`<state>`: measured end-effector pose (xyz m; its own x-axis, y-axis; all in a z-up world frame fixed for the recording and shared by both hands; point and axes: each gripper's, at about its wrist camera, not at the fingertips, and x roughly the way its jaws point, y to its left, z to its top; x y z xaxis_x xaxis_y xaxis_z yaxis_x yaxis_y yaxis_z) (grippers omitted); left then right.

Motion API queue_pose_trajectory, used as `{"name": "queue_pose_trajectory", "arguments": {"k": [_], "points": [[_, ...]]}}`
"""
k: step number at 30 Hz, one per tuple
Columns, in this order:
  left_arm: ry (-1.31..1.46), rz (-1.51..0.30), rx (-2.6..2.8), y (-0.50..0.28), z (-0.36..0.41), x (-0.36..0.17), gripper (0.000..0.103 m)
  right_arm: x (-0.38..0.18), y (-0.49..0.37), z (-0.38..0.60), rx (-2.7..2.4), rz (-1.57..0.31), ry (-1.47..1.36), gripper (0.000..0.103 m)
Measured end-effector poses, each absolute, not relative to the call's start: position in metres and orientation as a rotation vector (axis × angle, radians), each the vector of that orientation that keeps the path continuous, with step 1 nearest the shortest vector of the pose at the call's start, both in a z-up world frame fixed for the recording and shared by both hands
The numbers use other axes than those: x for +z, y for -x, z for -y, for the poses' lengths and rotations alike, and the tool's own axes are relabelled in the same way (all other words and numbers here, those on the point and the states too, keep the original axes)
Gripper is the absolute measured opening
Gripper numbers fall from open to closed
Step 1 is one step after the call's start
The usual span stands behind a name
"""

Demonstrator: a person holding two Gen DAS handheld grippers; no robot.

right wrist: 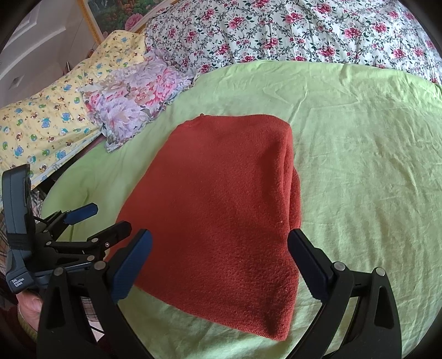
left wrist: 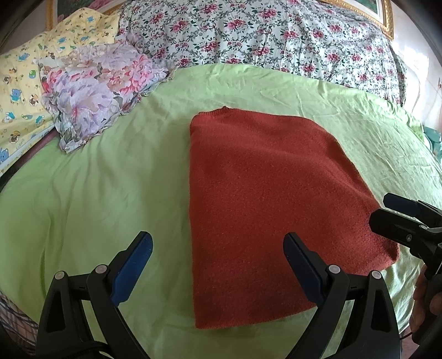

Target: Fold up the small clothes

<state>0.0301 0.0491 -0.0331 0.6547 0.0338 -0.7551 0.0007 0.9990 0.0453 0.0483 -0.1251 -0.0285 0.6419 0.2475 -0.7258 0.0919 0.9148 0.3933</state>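
A rust-red knit garment [left wrist: 257, 204] lies folded flat in a long rectangle on the green sheet [left wrist: 91, 198]; it also shows in the right wrist view [right wrist: 221, 204], with stacked layers along its right edge. My left gripper [left wrist: 218, 248] is open and empty, hovering over the garment's near left edge. My right gripper [right wrist: 221, 248] is open and empty over the garment's near end. The right gripper also shows in the left wrist view [left wrist: 392, 212] at the garment's right corner. The left gripper shows in the right wrist view [right wrist: 107, 218] at the garment's left side.
A crumpled pastel floral cloth [left wrist: 105, 91] lies at the back left on the sheet. A yellow cartoon-print blanket [left wrist: 25, 91] is beyond it at the left. A floral quilt [left wrist: 276, 36] is bunched across the back. A framed picture [left wrist: 384, 13] hangs behind.
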Motion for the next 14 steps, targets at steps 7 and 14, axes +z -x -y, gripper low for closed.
{"name": "queue_pose_trajectory", "arguments": {"k": [7,14], "points": [[-0.037,-0.852,0.03,-0.0287,-0.0511,-0.0307,0.096,-0.0255,-0.0456,0.128,0.087,-0.867,-0.423,0.098],[-0.027,-0.859,0.046,-0.0264,-0.0545,-0.0286,0.096,-0.0247,-0.0454,0.1282,0.091,-0.869,-0.426,0.098]]}}
